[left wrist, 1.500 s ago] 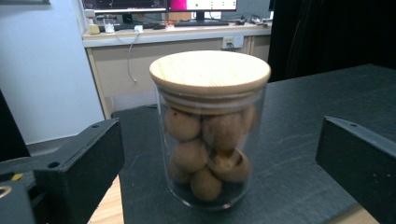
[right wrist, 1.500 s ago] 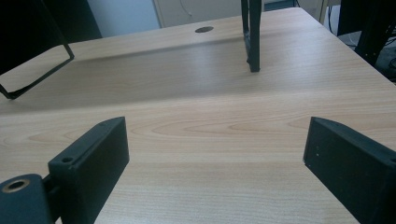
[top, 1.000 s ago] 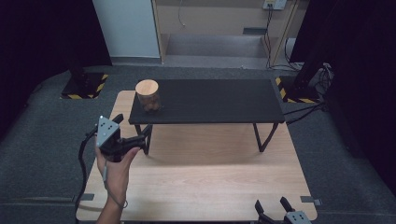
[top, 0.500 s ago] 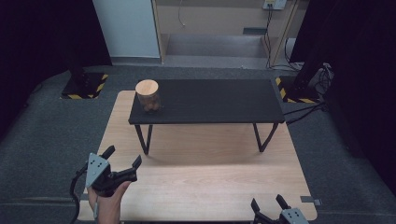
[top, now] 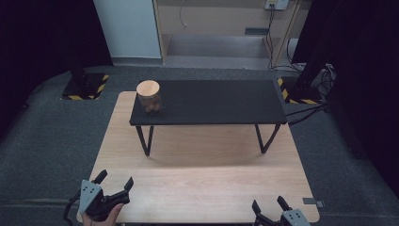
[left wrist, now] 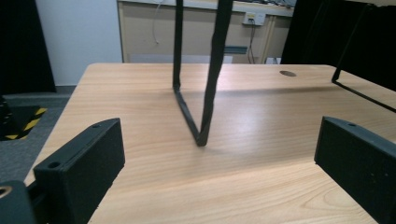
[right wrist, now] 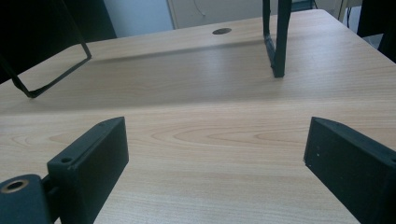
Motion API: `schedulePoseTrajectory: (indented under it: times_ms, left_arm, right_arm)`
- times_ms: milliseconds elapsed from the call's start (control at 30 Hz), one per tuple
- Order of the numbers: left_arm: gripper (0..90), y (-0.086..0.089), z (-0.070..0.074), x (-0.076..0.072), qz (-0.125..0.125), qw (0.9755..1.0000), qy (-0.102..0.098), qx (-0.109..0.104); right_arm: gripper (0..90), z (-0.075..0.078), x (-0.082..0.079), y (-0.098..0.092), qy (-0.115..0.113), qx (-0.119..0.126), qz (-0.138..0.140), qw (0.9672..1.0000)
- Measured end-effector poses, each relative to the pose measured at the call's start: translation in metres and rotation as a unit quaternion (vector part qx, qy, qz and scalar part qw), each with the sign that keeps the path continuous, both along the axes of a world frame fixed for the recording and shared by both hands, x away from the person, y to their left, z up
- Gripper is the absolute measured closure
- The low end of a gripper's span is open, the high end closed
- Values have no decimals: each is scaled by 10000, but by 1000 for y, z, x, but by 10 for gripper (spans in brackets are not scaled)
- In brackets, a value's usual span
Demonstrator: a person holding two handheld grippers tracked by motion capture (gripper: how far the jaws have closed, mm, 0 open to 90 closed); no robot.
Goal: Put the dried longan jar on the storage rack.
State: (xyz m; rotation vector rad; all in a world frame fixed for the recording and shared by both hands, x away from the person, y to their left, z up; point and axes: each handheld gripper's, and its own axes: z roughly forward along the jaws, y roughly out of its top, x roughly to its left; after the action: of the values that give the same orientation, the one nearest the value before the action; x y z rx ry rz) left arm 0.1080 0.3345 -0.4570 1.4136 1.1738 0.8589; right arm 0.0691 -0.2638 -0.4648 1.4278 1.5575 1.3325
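A clear jar with a round wooden lid (top: 149, 96) stands at the left end of a low black shelf (top: 221, 101) on the wooden table (top: 202, 188). My left gripper (top: 114, 180) is open at the table's near left corner, low over the wood, held by a hand (top: 101, 217). My right gripper (top: 269, 205) is open at the near right edge. In the left gripper view its jaws stand wide apart with the shelf's left leg (left wrist: 205, 93) ahead. In the right gripper view the jaws are spread over bare wood, the shelf's right leg (right wrist: 276, 42) beyond.
The shelf stands on thin black wire legs (top: 143, 139) (top: 266, 137) across the table's far half. Dark grey floor surrounds the table. Stands with yellow-black bases (top: 84, 87) and cables (top: 310, 84) sit at the far left and right.
My left gripper has pulled back from beside the shelf's left leg to the table's near left corner, staying open. The right gripper stays at the near edge.
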Motion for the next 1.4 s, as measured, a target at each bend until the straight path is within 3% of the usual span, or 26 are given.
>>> schedulePoseTrajectory:
  times_ms: [200, 367, 900, 1133, 1400]
  left_arm:
    - [4, 8, -8, -2, 25, 9999, 109, -61]
    - [4, 5, -9, -1, -12, 9999, 97, 66]
    - [3, 6, -9, 1, -82, 9998, 176, 3]
    - [4, 4, -10, 0, -95, 9996, 266, 28]
    - [4, 7, -7, -9, -144, 9995, 267, -21]
  right_arm:
    - [68, 0, 2, 1, 19, -3, 17, 10000]
    - [68, 0, 4, 2, -2, 4, 45, 10000]
    - [68, 1, 0, 3, -27, 8, 25, 10000]
    - [65, 3, -7, 3, -71, 99, 42, 9999]
    - [39, 11, -23, 4, -289, 208, 55, 9993]
